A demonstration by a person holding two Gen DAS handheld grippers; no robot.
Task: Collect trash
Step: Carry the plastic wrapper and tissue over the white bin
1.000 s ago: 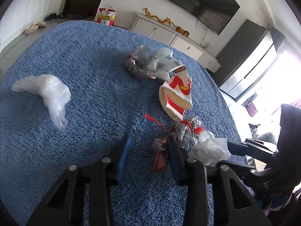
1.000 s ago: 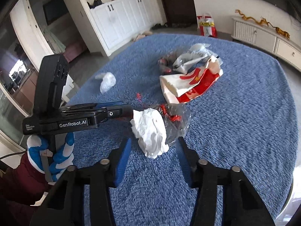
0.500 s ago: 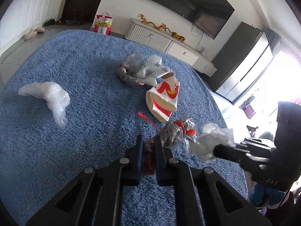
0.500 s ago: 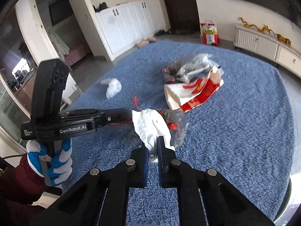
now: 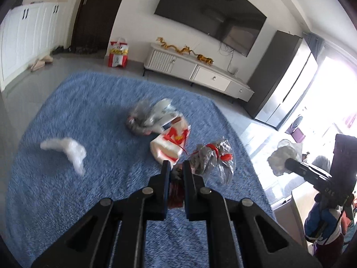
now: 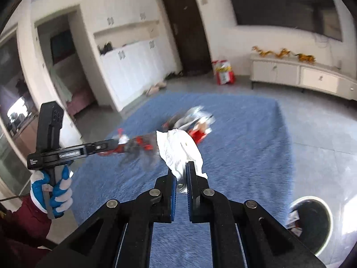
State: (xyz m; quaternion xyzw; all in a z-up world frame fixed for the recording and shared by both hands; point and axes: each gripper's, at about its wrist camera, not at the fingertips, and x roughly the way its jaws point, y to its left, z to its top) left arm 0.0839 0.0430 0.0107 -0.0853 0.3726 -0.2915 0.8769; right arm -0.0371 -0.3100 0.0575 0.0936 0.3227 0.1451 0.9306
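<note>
**Both claws closed on trash above the blue rug**

The blue rug (image 5: 67, 116) fills the floor below and ahead of both claws. Beyond its far edge, well ahead of the left claw, a white cabinet (image 5: 200, 76) stands against the wall under a dark TV (image 5: 212, 15). A red and white shopping bag (image 5: 118, 52) sits on the floor to the left of that cabinet.

Low and to the right of the right claw, on the bare floor just off the rug, a round bin (image 6: 312, 223) stands with some trash already inside.

The left claw (image 5: 176, 167) is nearly closed, its 2 fingers pinching the dark red end of a clear plastic bag (image 5: 214, 158) with red ties; the bag bulges up and to the right of the fingertips, lifted off the rug. In the right wrist view the same claw reaches in from the left, held by a gloved hand (image 6: 52, 189), with the bag blurred at its tip.

The right claw (image 6: 181, 169) is also almost shut, gripping a crumpled white paper (image 6: 178, 147) that rises above its fingertips.

Ahead of the left claw on the rug lies a white and red paper bag (image 5: 171, 143), and just beyond it a grey and white heap of wrappers (image 5: 149, 118). Well to the left of that claw lies a loose white plastic bag (image 5: 67, 149).
</note>
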